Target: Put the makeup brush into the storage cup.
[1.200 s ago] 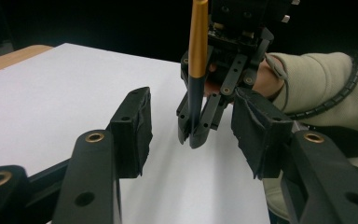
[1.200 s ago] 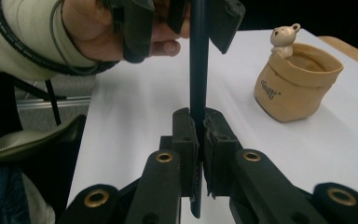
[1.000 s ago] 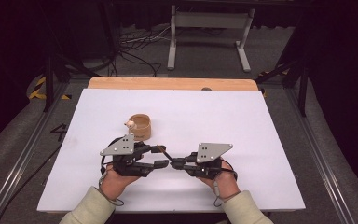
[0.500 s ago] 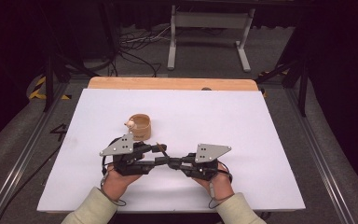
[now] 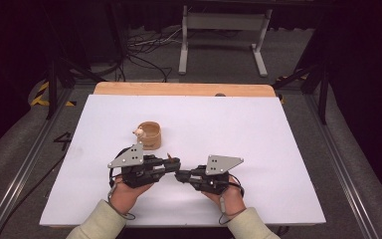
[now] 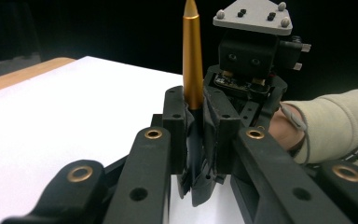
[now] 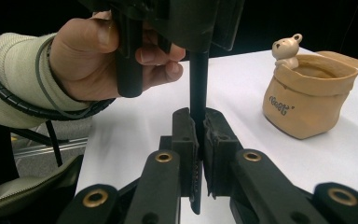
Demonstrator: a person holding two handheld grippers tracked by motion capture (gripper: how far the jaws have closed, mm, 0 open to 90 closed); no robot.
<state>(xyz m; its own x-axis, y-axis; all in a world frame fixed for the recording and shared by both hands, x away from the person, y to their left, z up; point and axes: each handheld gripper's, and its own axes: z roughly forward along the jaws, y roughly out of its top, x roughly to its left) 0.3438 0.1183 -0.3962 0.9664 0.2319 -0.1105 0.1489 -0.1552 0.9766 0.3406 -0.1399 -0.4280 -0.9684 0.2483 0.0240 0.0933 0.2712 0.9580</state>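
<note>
A pen with a gold barrel (image 6: pixel 192 60) and a black lower part (image 7: pixel 198 84) is held between both grippers near the table's front. My left gripper (image 6: pixel 195 119) is shut on it, and the gold pointed end sticks up past the jaws. My right gripper (image 7: pixel 198 135) is shut on the black part. In the high view the left gripper (image 5: pixel 173 162) and right gripper (image 5: pixel 180 175) meet tip to tip, and the pen's small orange end (image 5: pixel 169 151) pokes out beside them.
A tan pouch-shaped pot (image 5: pixel 150 135) with a small bear on its rim stands just beyond the left gripper, also seen as the pot (image 7: pixel 307 98) in the right gripper view. The white tabletop (image 5: pixel 258 129) stretches wide to the right and back.
The right gripper has edged slightly toward the left one and toward the near edge. Both stay shut on the pen, and the pot has not moved.
</note>
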